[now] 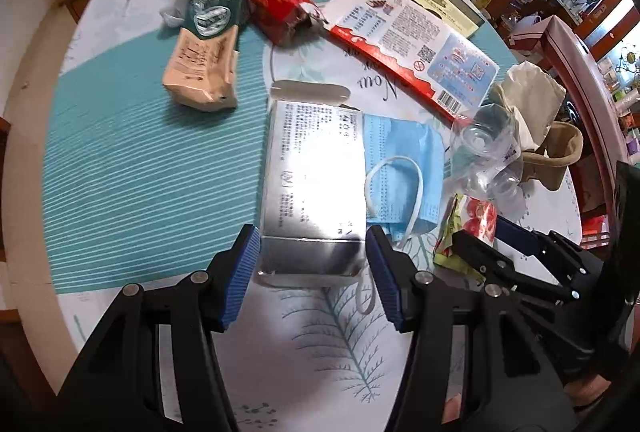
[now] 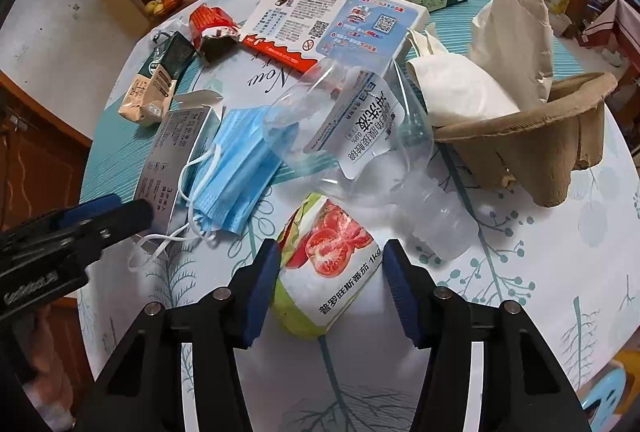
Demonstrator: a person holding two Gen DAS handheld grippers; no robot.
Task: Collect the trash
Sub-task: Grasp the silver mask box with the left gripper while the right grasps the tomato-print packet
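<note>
Blue pads of the left gripper [image 1: 312,264] straddle the silver box [image 1: 316,168] at 12 o'clock, spread just wider than it. Likewise the right gripper [image 2: 330,280] brackets the tomato bag [image 2: 332,272], unclamped. Pick-up seems underway; next, both must squeeze before lifting.

Left claw [image 1: 312,268] straddling silver box [image 1: 314,172], blue mask [image 1: 404,168] beside

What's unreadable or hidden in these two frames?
- Left wrist view: contact between the left gripper and the silver box; glare whitens its print.
- Left wrist view: tomato bag, mostly behind the right gripper.
- Right wrist view: blue mask covers the box's edge.
</note>
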